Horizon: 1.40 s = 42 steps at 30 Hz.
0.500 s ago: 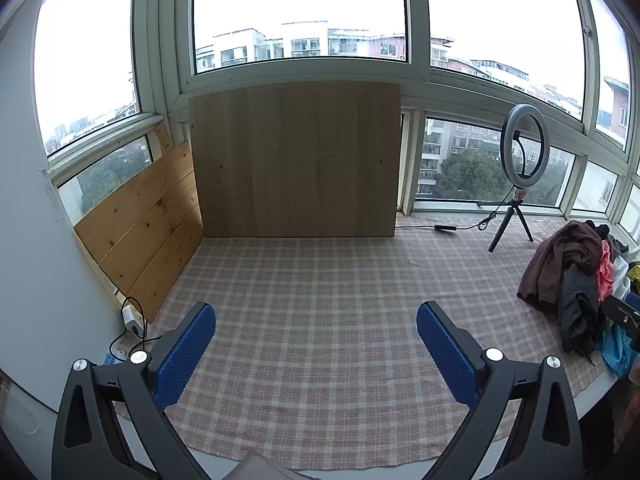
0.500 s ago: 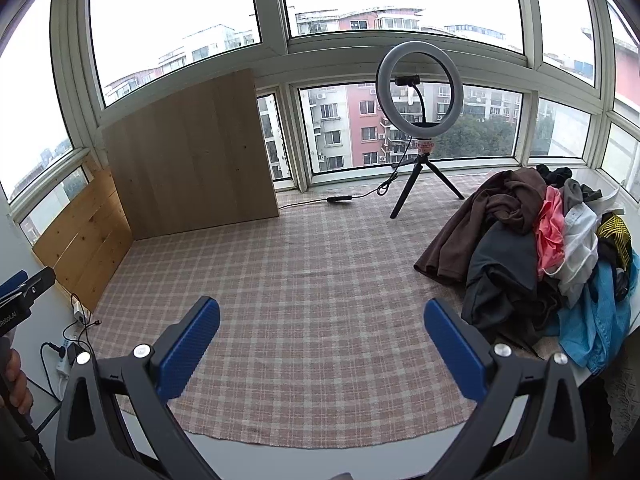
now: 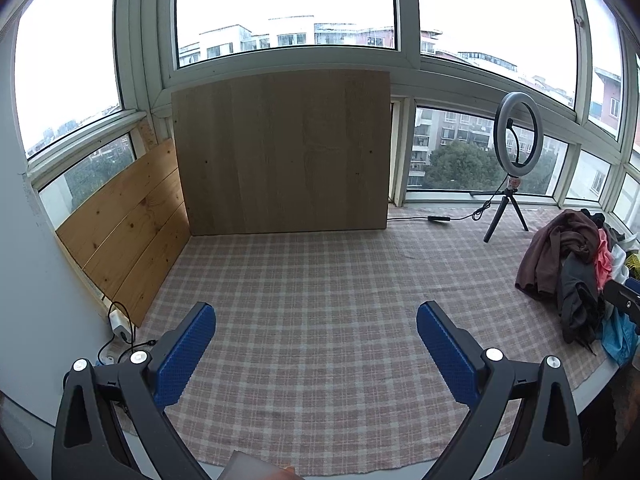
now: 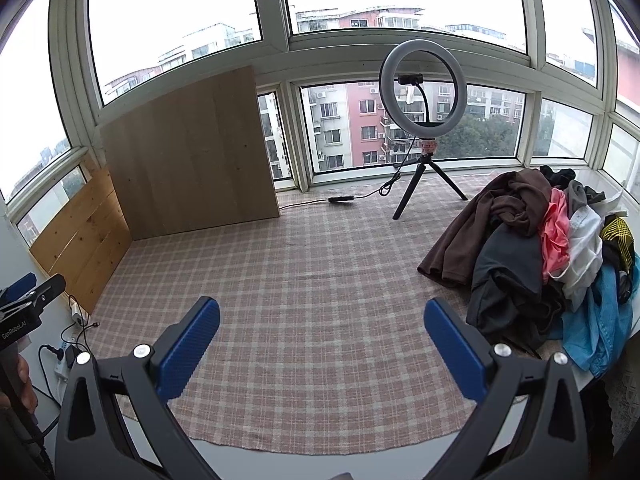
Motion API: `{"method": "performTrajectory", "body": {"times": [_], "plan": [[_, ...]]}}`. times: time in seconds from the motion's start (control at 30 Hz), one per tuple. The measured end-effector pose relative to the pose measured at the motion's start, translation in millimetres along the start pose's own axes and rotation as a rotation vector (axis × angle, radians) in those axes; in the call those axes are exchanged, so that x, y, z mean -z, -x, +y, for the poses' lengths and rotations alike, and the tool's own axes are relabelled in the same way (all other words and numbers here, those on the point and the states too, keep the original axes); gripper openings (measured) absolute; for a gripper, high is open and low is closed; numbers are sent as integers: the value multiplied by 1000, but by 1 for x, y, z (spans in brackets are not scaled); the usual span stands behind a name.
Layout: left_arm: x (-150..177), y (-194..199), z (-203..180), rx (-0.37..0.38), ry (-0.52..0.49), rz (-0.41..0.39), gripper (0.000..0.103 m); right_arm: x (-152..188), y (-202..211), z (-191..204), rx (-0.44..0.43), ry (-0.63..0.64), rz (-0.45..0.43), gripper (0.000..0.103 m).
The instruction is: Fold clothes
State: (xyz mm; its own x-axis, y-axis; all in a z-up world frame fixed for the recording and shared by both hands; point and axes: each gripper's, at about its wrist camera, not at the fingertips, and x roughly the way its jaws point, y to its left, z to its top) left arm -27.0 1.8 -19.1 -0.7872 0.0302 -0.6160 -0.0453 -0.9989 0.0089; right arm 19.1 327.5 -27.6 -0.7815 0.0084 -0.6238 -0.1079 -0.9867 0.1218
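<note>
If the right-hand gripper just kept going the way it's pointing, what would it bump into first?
Most likely the bare pink-and-white checked cloth on the table. The right gripper, jaws open and empty, tilts down at it; the pile of mixed clothes lies off to its right.
</note>
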Motion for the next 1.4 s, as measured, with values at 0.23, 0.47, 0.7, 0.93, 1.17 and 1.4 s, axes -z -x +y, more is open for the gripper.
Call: {"method": "performTrajectory", "body": {"times": [0.23, 0.47, 0.7, 0.93, 1.17, 1.4], "plan": [[4, -19, -2, 35, -6, 45, 101, 0, -4, -2, 20, -17, -11, 103], [10, -40, 7, 124, 90, 83, 101, -1, -5, -5, 38, -46, -20, 103], [6, -54, -10, 43, -44, 98, 100, 1, -4, -9, 68, -70, -21, 103], [0, -67, -24, 135, -88, 137, 100, 2, 2, -14, 119, -85, -31, 103], [-4, -79, -41, 188, -121, 172, 100, 5, 0, -21, 167, -112, -12, 103], [-11, -94, -52, 265, -123, 192, 100, 7, -1, -32, 242, -151, 3, 103]]}}
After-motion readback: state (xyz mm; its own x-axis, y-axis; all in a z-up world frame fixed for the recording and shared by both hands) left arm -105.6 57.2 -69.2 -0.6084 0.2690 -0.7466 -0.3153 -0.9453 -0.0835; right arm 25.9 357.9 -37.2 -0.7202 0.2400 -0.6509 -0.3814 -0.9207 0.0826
